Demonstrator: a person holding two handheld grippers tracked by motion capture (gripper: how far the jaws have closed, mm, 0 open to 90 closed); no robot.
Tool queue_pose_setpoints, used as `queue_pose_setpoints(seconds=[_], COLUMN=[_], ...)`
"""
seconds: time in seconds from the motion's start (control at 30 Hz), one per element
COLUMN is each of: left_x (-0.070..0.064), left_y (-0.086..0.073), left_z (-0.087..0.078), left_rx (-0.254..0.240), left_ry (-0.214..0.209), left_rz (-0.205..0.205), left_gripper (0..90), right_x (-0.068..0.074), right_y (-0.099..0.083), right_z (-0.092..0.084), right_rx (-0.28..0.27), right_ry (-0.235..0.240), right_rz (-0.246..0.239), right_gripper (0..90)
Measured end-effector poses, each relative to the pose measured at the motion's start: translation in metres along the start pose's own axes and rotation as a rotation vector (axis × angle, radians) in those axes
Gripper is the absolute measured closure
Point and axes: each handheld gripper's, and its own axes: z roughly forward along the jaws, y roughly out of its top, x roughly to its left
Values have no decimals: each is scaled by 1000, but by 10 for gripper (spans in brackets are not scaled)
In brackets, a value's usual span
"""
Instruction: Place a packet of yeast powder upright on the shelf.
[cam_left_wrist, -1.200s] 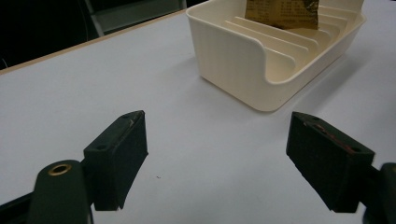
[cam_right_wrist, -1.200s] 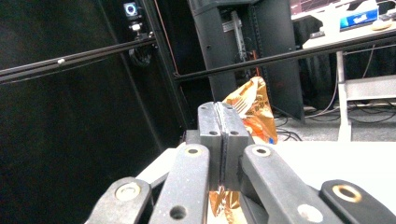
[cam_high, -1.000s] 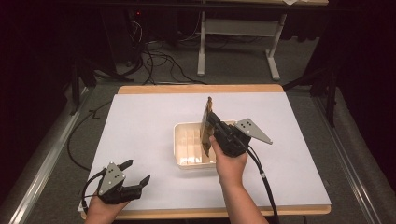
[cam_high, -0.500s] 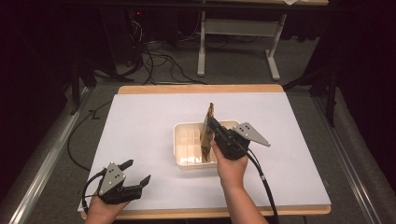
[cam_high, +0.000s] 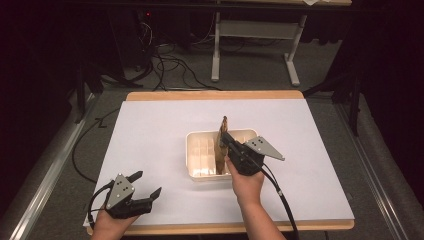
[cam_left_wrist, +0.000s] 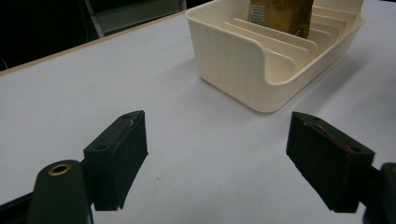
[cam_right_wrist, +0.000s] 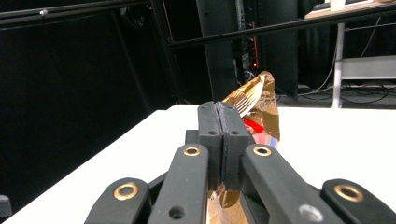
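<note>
A flat gold foil packet (cam_high: 222, 142) with a crimped top edge and a red patch stands upright in the cream slotted tray (cam_high: 197, 150), pinched by the right hand-held gripper (cam_high: 226, 141); the left hand-held gripper (cam_high: 146, 184) rests spread on the white surface (cam_high: 150, 130)

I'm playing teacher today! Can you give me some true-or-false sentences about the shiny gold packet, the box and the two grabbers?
1. The right gripper is shut on the gold packet. True.
2. The cream tray sits on the floor. False: it sits on the white table.
3. The left gripper holds a packet. False: its jaws stand open with nothing between them.
4. The tray has ridged slots inside. True.
5. The gold packet lies flat on the table. False: it stands upright over the tray.
</note>
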Motion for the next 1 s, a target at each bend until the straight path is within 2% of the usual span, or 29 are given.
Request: queue_pose_setpoints(seconds=[0.17,0.27,0.53,1.0], left_x=[0,1,2,2], left_y=[0,0,0,-1], left_z=[0,0,-1,-1], left_rx=[1,3,1,5], left_ry=[0,-2,-1,-3], left_rz=[0,1,0,2], left_gripper=[209,209,209,207], right_x=[2,2,5,6], right_y=[3,8,18,23], right_z=[-1,-2,-3,-6], right_rx=[16,21,47,96], right_ry=[8,21,37,71], right_rz=[-5,-4,-40,-93], right_gripper=[874,805,547,238])
